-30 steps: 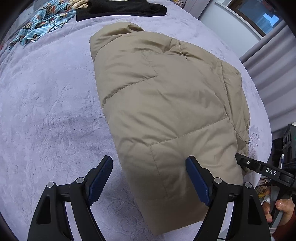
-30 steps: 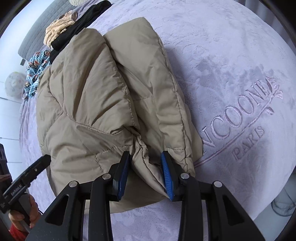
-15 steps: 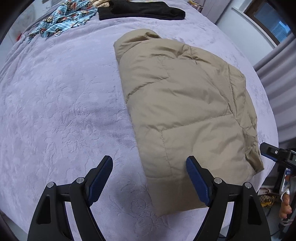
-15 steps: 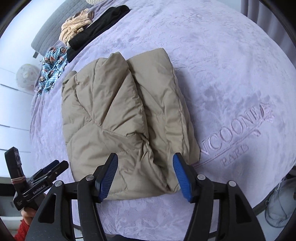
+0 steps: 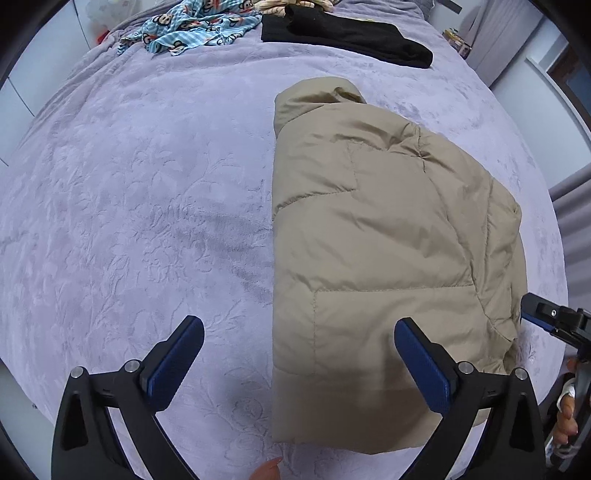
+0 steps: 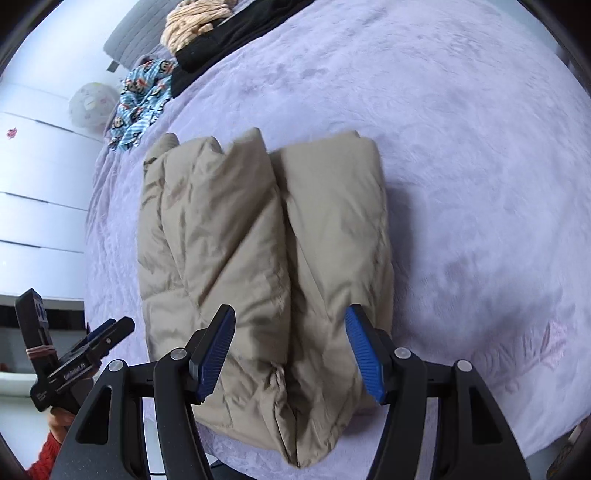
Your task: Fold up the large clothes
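Looking down through the left wrist view, the left gripper (image 5: 295, 360) hangs over the near end of the jacket (image 5: 388, 236), its jaws opening to their widest with nothing pressed between the blue pads (image 5: 421, 363); one pad floats above the tan fabric, the other above bare bedspread (image 5: 129, 206). The jacket lies folded into a long padded block toward the right side of the bed, collar end away from the camera, well apart from the black garment (image 5: 343, 33) and the blue print cloth (image 5: 192, 27) at the far edge. The right gripper (image 5: 554, 321) shows at the picture's right edge, just off the jacket's side. Judging from this, the lengthwise fold looks done and the hands are clear of it, so the next fold would likely bring one end over the other; it is best to take both layers at the near hem together, since puffy fill tends to spring open. From the right wrist view, the right gripper (image 6: 291, 349) sits above the near end with jaws moderately apart and nothing pinched; the jacket (image 6: 258, 258) shows as two plump rolls side by side with a seam between. The left gripper (image 6: 96, 343) is low at the left, off the fabric. A good grip would bite deep past the slick shell, and both hands should lift evenly so the rolls do not slide apart.
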